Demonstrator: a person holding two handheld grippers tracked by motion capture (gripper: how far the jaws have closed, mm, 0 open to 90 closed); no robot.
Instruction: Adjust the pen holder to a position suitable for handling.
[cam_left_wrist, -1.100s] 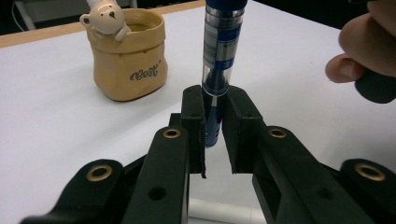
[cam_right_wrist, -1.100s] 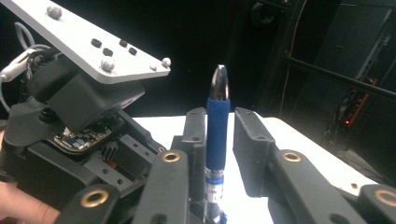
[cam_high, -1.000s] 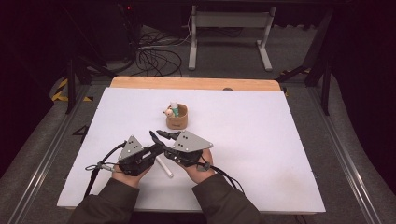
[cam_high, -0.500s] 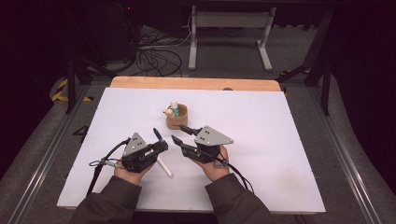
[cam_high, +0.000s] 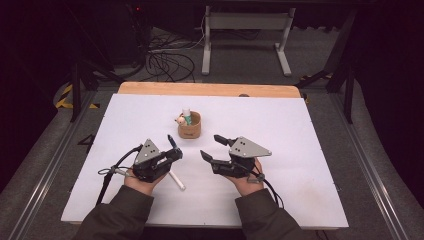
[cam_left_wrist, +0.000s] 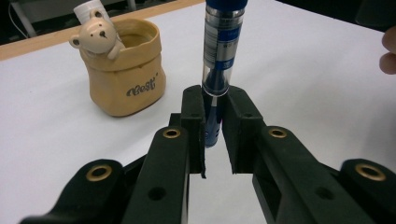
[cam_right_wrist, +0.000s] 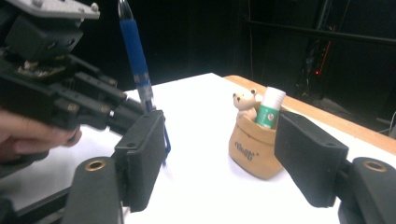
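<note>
Clamped upright in left gripper (cam_high: 172, 150): blue pen (cam_left_wrist: 218, 60). Just opened, nothing between jaws: right gripper (cam_high: 211, 148), level, near pouch-shaped holder (cam_high: 190, 127); bare white table (cam_high: 310, 150) rightward.

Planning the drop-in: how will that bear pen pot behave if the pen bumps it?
The bear pot looks small and light, so it would probably slide on the smooth white table. Its squat shape likely resists tipping. The blue pen looks stiff.
</note>
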